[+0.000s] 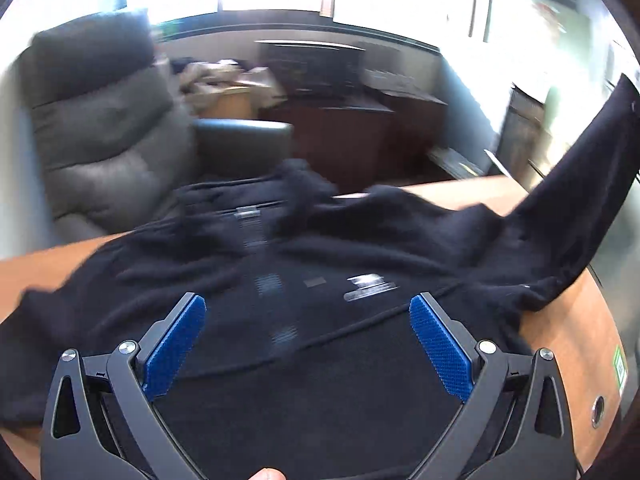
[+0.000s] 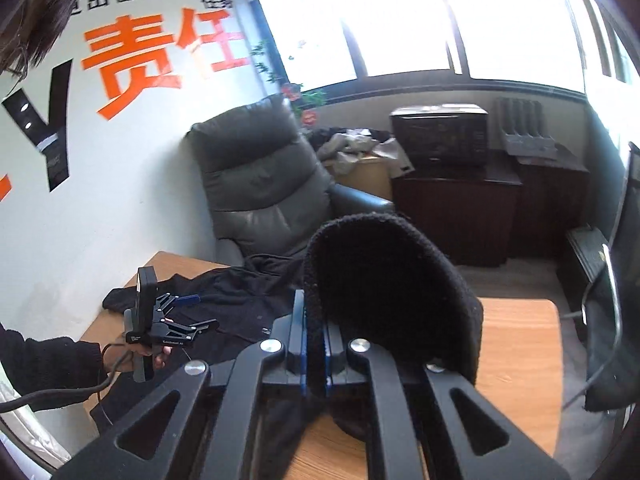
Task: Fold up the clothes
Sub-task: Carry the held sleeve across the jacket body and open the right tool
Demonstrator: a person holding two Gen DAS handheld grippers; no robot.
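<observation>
One sleeve [image 2: 384,280] of the black garment [image 1: 320,320] on the worktop [image 2: 516,344] is clamped in the right hand-held gripper [image 2: 316,340], lifted at 3 o'clock from the open, empty left hand-held gripper [image 1: 308,336].

An office room. On the white wall [image 2: 132,184] at the upper left of the right wrist view are large orange Chinese characters [image 2: 160,56] with smaller black ones above. A padded grey armchair [image 2: 260,184] stands in the corner at centre. Along the top right runs a wide, bright window [image 2: 440,20]; below it are dark wooden cabinets [image 2: 456,216]. A wooden desk [image 2: 516,344] fills the lower right.
</observation>
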